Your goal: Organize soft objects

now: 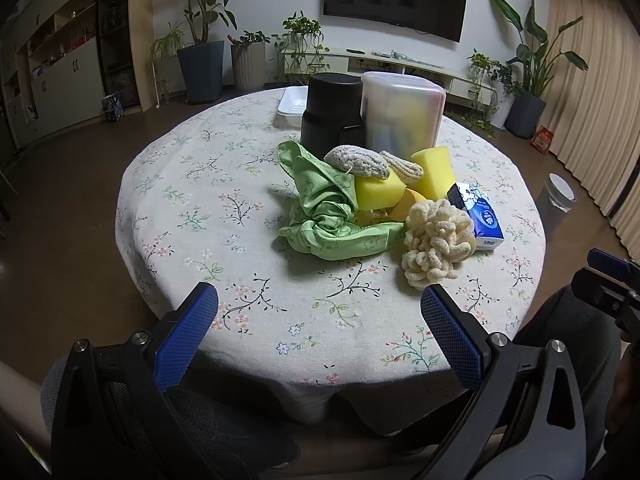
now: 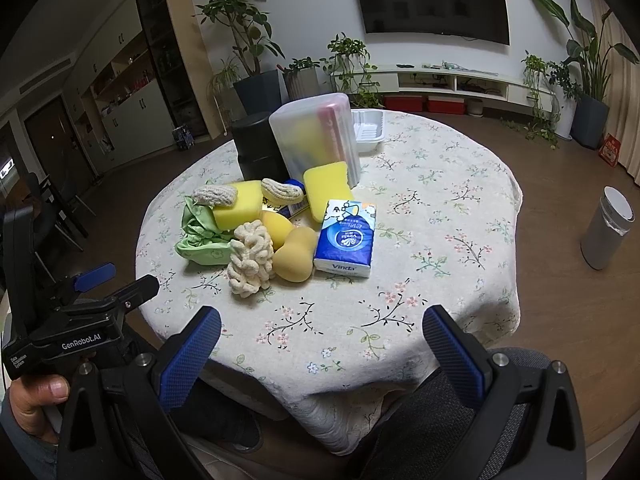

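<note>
Heaped mid-table: crumpled green cloth [image 1: 328,216], yellow sponges [image 1: 376,192], fluffy cream chenille pad [image 1: 436,240], blue tissue pack [image 2: 346,236]. Left gripper [image 1: 320,336] and right gripper [image 2: 322,356] both spread wide, empty.

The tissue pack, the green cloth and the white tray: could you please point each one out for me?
tissue pack [image 2: 347,236]: right wrist view, on its blue top face.
green cloth [image 1: 320,204]: left wrist view, on its crumpled middle.
white tray [image 1: 291,105]: left wrist view, on its visible rim.
</note>
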Tool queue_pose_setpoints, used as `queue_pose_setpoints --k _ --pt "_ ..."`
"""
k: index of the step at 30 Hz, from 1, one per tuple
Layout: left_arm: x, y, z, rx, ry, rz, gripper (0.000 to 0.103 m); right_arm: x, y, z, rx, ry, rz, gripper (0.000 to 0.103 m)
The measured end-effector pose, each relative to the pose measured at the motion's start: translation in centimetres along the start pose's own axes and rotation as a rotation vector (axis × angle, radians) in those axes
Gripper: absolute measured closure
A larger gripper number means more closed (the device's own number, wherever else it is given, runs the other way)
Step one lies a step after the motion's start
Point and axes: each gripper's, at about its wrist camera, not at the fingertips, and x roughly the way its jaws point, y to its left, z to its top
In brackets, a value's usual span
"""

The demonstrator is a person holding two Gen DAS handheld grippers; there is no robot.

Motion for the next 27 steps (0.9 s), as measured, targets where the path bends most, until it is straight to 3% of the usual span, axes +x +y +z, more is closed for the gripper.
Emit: queue_pose_setpoints --k 27 --pt "0.3 0.1 -0.5 -0.001 0.004 0.006 0.000 0.2 -1.2 -0.2 0.052 0.014 -0.002 0.000"
